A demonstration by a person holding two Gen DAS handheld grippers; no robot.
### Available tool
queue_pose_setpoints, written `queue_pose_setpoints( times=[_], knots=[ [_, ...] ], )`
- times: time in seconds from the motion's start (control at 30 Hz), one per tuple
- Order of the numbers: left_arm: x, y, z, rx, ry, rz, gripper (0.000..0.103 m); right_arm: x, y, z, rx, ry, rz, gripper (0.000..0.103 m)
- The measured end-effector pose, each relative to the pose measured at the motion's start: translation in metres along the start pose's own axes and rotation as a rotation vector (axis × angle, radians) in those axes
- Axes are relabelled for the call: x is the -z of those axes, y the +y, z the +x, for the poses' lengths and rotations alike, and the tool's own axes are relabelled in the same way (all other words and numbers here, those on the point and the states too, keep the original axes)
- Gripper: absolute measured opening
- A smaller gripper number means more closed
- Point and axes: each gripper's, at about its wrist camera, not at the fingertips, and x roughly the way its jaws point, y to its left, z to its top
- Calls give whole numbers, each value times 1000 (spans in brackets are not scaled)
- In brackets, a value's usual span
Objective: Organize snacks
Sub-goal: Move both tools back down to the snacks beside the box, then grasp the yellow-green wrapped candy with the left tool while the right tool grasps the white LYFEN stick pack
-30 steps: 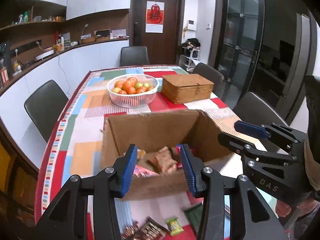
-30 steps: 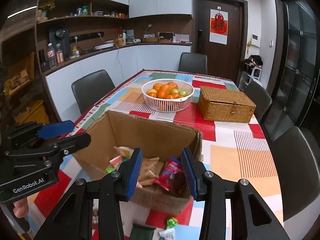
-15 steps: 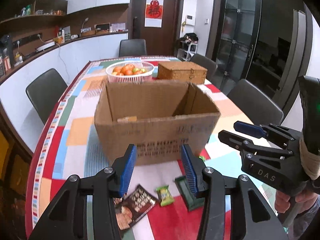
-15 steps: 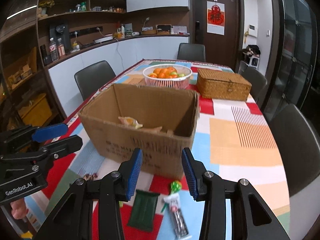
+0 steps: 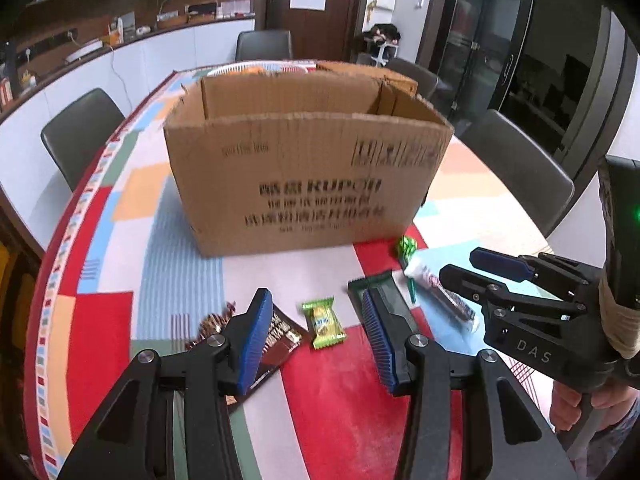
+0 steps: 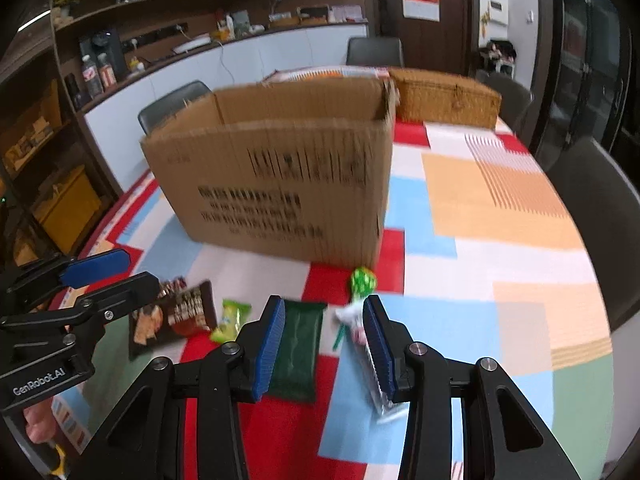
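Left wrist view: your left gripper (image 5: 318,342) hangs released over the green candy (image 5: 323,322); right gripper (image 6: 324,346) also released, near the box (image 6: 276,184).

Box (image 6: 280,184) print motion-blurred; box interior hidden behind front wall.

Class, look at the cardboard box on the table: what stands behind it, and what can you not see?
Behind the cardboard box stand a woven basket and a white fruit basket, only its rim showing. Its contents and the box's inside are hidden.
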Motion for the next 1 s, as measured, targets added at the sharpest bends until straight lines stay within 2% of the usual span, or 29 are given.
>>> queue_pose_setpoints(
  times=[0.3,0.5,0.77,1.0],
  knots=[
    [12,-3,33,6,86,6,46,22,-13,21,37,86,44,42],
    [13,-3,59,17,140,4,46,23,-20,32,56,124,51,42],
    [12,-6,82,39,182,2,43,25,-28,43,64,156,64,42],
    [11,-9,97,22,201,21,38,27,-34,52,57,170,73,42]
  ],
)
